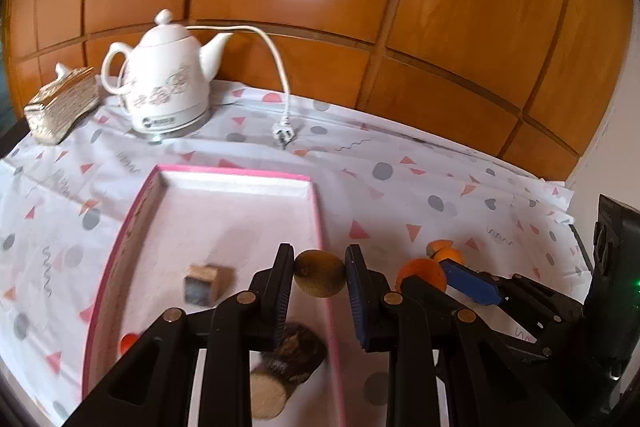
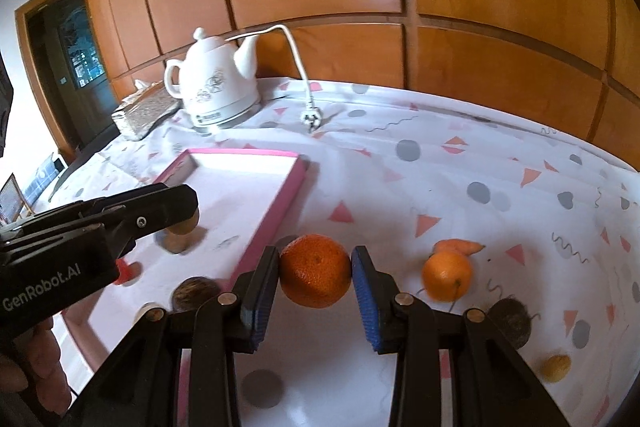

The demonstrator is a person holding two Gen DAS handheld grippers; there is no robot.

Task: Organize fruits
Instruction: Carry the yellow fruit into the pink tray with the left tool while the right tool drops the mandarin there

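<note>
Left tool [image 1: 320,273] clamps kiwi [image 1: 319,273] at tray [image 1: 236,174] edge, right tool [image 2: 316,271] clamps orange [image 2: 315,271]; both lifted off bench for sorting

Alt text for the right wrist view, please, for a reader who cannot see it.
The right hand-held gripper holds an orange above a patterned tablecloth, beside a pink-rimmed tray. Another orange lies right; a white kettle stands behind.
</note>
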